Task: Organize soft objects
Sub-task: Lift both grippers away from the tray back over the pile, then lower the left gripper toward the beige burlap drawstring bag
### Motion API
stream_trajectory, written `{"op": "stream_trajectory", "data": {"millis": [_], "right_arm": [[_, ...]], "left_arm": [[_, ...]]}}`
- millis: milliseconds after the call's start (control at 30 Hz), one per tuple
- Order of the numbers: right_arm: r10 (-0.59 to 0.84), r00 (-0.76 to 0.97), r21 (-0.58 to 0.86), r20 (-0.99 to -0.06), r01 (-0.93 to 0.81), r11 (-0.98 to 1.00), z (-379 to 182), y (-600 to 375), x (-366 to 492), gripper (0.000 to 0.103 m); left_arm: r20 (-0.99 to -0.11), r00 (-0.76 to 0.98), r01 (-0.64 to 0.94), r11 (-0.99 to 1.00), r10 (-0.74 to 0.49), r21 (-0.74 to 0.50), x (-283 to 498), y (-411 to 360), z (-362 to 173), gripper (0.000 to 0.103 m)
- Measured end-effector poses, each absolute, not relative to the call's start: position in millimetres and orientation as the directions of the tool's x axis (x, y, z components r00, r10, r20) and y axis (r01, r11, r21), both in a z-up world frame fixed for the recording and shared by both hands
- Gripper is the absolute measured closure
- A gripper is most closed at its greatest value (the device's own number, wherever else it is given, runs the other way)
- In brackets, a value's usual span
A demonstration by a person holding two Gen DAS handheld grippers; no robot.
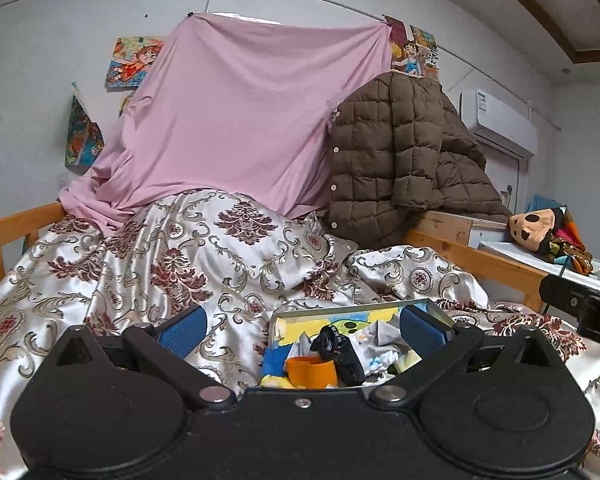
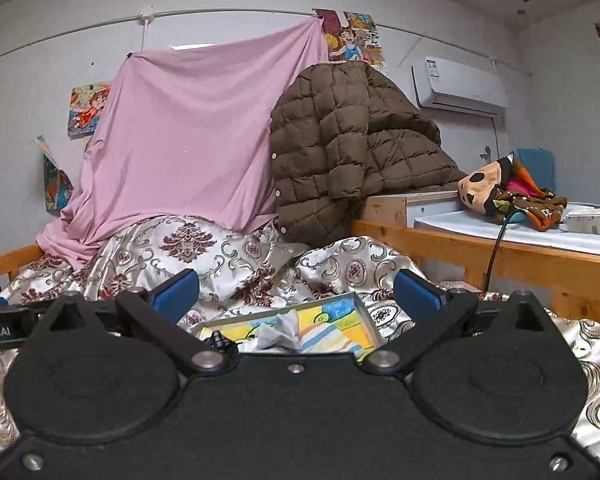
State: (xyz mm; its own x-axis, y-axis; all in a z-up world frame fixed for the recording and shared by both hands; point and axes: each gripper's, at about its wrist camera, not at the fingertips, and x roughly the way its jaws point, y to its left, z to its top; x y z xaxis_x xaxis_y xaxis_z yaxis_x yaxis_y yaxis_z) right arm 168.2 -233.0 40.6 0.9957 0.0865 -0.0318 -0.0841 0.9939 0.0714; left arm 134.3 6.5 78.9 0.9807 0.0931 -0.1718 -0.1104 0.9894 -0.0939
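Note:
An open box (image 1: 283,314) lies on the patterned satin bedspread (image 1: 187,256), holding crumpled white cloth (image 1: 376,340), an orange piece (image 1: 312,370), a black item (image 1: 340,350) and blue and yellow pieces. My left gripper (image 1: 302,330) is open and empty just above the box. In the right wrist view the box (image 2: 366,314) shows crumpled white cloth (image 2: 281,330) on a colourful lining. My right gripper (image 2: 295,292) is open and empty above the box's near side. A brown quilted jacket (image 1: 400,160) hangs at the bed's right; it also shows in the right wrist view (image 2: 340,148).
A pink sheet (image 1: 235,120) hangs from the wall over the bed head. A wooden bed rail (image 2: 480,256) runs on the right, with a plush toy (image 2: 500,192) on the white surface behind it. An air conditioner (image 2: 460,86) is on the wall.

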Motion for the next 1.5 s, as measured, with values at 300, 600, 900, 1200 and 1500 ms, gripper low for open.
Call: {"op": "stream_trajectory", "data": {"millis": [300, 600, 900, 1200, 1500], "right_arm": [[0.111, 0.993, 0.028, -0.043, -0.11, 0.994, 32, -224, 136, 0.001], [0.149, 0.982, -0.026, -0.12, -0.153, 0.988, 26, -211, 133, 0.001], [0.193, 0.953, -0.112, -0.232, -0.223, 0.968, 17, -189, 139, 0.001], [0.169, 0.908, -0.169, -0.384, -0.249, 0.954, 0, -170, 146, 0.001], [0.185, 0.863, -0.139, -0.471, -0.28, 0.95, -9, -166, 155, 0.001]], "left_arm": [[-0.239, 0.963, -0.148, 0.985, 0.123, -0.092, 105, 16, 59, 0.001], [-0.312, 0.929, -0.233, 0.969, 0.198, -0.079, 87, 33, 49, 0.001], [-0.432, 0.865, -0.313, 0.947, 0.255, -0.069, 83, 49, 30, 0.001], [-0.54, 0.791, -0.351, 0.936, 0.287, -0.017, 94, 51, 14, 0.001], [-0.591, 0.751, -0.337, 0.941, 0.293, 0.039, 104, 45, 4, 0.001]]}}
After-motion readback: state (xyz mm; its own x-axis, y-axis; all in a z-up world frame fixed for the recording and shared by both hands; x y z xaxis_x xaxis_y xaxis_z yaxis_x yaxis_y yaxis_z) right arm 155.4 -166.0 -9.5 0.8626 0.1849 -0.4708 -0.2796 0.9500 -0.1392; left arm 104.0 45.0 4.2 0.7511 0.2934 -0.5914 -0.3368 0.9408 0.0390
